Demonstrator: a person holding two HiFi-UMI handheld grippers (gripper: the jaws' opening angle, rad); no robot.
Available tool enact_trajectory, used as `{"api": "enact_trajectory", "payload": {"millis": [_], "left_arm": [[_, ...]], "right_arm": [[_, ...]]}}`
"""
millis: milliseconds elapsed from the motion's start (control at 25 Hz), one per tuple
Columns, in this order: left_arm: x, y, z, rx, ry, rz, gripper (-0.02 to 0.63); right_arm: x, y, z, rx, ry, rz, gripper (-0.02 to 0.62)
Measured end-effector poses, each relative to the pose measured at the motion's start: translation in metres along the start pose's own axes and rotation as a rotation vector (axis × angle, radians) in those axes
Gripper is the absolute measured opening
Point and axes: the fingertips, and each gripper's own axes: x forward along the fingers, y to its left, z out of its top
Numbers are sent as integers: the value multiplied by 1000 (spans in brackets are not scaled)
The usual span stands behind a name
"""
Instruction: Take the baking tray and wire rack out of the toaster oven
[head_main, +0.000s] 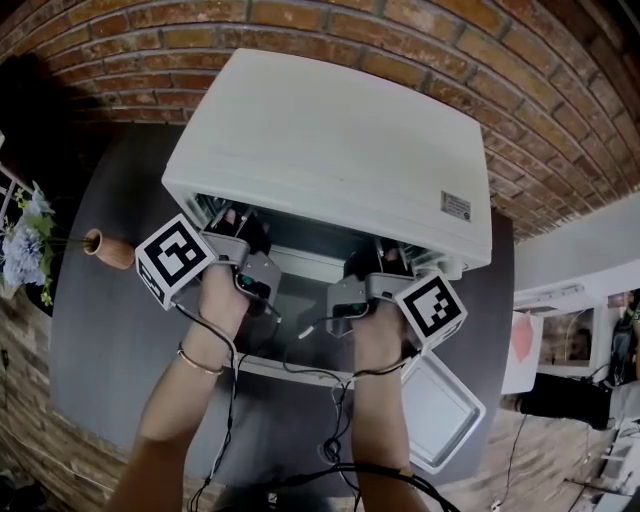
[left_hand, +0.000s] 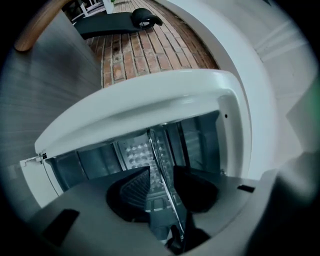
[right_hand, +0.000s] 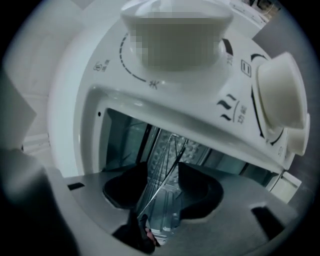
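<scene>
The white toaster oven (head_main: 330, 140) stands on the dark table with its door (head_main: 300, 325) folded down toward me. Both grippers reach level into its mouth. The wire rack (left_hand: 159, 152) shows edge-on in the left gripper view, running between the pads of my left gripper (left_hand: 161, 176) (head_main: 236, 226); the jaws stand wider than the wire, so they are open. In the right gripper view the wire rack (right_hand: 169, 161) likewise passes between the spread pads of my right gripper (right_hand: 162, 175) (head_main: 384, 262), with no clear contact. The baking tray (head_main: 440, 410) lies outside on the table at lower right.
A brick wall (head_main: 120, 60) stands close behind the oven. A small brown vase (head_main: 110, 248) with flowers (head_main: 25, 245) lies at the table's left. Cables (head_main: 335, 400) trail from the grippers over the door toward me. The oven's knobs (right_hand: 280, 100) sit to the right of its opening.
</scene>
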Motion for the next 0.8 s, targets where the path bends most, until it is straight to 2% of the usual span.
{"api": "enact_trajectory", "payload": {"millis": [360, 480, 600, 800], "left_arm": [[12, -2, 0, -2, -7, -27, 89], [13, -1, 1, -3, -18, -23, 38], [13, -1, 1, -3, -29, -18, 29], [12, -1, 1, -10, -30, -9, 23]], "right_arm": [[12, -1, 2, 15, -13, 19, 156], [13, -2, 3, 11, -22, 14, 95], [14, -3, 5, 9, -32, 8, 20], [13, -4, 5, 4, -38, 6, 6]]}}
